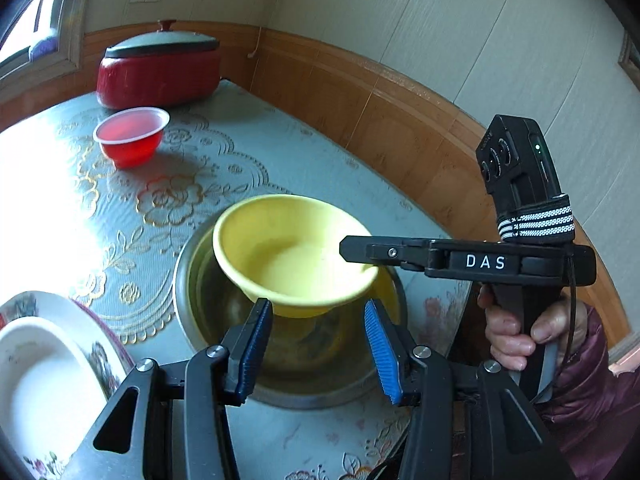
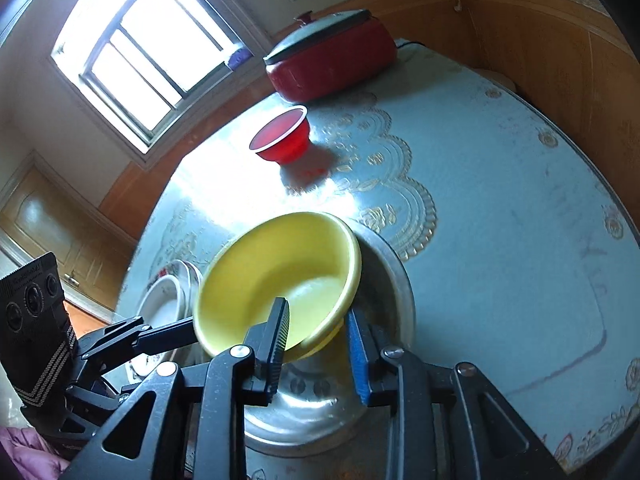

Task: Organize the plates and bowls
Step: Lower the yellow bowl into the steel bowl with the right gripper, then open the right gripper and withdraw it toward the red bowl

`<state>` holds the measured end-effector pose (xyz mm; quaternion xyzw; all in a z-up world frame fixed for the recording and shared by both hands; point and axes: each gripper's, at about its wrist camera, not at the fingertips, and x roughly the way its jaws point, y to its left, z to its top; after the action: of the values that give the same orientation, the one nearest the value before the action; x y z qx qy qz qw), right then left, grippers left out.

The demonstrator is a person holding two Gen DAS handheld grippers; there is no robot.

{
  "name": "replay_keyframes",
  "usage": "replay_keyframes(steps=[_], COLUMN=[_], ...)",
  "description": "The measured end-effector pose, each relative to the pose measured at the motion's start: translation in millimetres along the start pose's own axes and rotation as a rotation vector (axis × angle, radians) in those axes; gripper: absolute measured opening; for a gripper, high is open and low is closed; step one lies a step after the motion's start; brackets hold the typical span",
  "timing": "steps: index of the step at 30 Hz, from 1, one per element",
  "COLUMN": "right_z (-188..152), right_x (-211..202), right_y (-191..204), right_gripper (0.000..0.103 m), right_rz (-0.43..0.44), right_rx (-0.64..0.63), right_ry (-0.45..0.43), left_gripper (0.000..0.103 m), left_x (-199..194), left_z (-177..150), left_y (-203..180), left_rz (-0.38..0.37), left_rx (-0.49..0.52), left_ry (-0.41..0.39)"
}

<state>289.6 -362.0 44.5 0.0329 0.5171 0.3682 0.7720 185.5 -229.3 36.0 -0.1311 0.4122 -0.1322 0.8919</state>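
Yellow bowl (image 2: 280,280) sits tilted in the steel basin (image 2: 394,280), centre of both frames, far rim up, near rim low. Looks like thin plastic or melamine: light, stiff, glossy, so probably slippery on the pads. Best hold is the rim wall, one finger inside and one outside; no handle.

Right gripper (image 2: 318,334) straddles exactly that near rim: dark pad inside the bowl, blue pad outside. A gap shows at the blue pad, so I read it as parted, not clamping. From the left wrist view its finger pokes in from the right over the bowl's edge.

Left gripper (image 1: 318,350) bottom centre of its frame, blue pads spread, nothing between them, bowl and basin beyond the tips.

Basin: metal, heavier, smooth wall, bowl can slide in it. If it tips out, low risk of breakage.

White plates (image 1: 44,364) stacked lower left, floral edge, look ceramic: heavier, chip-prone. Red bowl (image 1: 130,136) upper left, translucent, thin, very light; take by the rim. Red cooker (image 1: 158,66) with lid behind it, near the wall.

Hard to read:
- whether the bowl's base touches the basin floor; hidden by the bowl itself
- plate count; cut off by the frame edge and by the left gripper
- glare from the window washes out the tablecloth (image 2: 500,208) left of centre
- only a hand (image 1: 516,332) and purple sleeve show of the person
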Motion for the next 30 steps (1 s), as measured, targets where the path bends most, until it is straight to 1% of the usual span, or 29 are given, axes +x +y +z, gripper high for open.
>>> replay_keyframes(steps=[2, 6, 11, 13, 15, 22, 27, 30], right_z=[-3.3, -10.3, -10.3, -9.2, -7.4, 2.2, 10.7, 16.8], right_x=[-0.3, 1.2, -1.2, -1.9, -1.4, 2.8, 8.2, 11.7], right_y=[-0.6, 4.0, 8.6, 11.1, 14.8, 31.4, 41.2, 45.8], right_gripper=[0.032, 0.032, 0.032, 0.033, 0.034, 0.041, 0.042, 0.043], right_rz=[-0.020, -0.038, -0.047, -0.045, -0.046, -0.029, -0.029, -0.028], right_rx=[0.008, -0.007, -0.011, -0.018, -0.028, -0.066, -0.093, -0.110], right_ry=[0.006, 0.031, 0.023, 0.021, 0.019, 0.009, 0.009, 0.008], left_gripper=[0.049, 0.049, 0.051, 0.053, 0.056, 0.058, 0.061, 0.061], left_x=[0.6, 0.2, -7.3, -11.2, -14.4, -20.8, -26.1, -26.1], left_z=[-4.1, -9.7, -17.9, -17.5, -15.0, -6.3, -4.5, -2.9], left_y=[3.2, 10.6, 12.2, 13.5, 17.1, 30.4, 36.8, 41.9], left_rz=[-0.004, 0.004, 0.007, 0.013, 0.028, 0.095, 0.128, 0.144], left_rx=[-0.014, -0.044, -0.059, -0.064, -0.079, -0.143, -0.155, -0.169], left_ry=[0.009, 0.022, 0.003, -0.009, -0.019, -0.028, -0.039, -0.036])
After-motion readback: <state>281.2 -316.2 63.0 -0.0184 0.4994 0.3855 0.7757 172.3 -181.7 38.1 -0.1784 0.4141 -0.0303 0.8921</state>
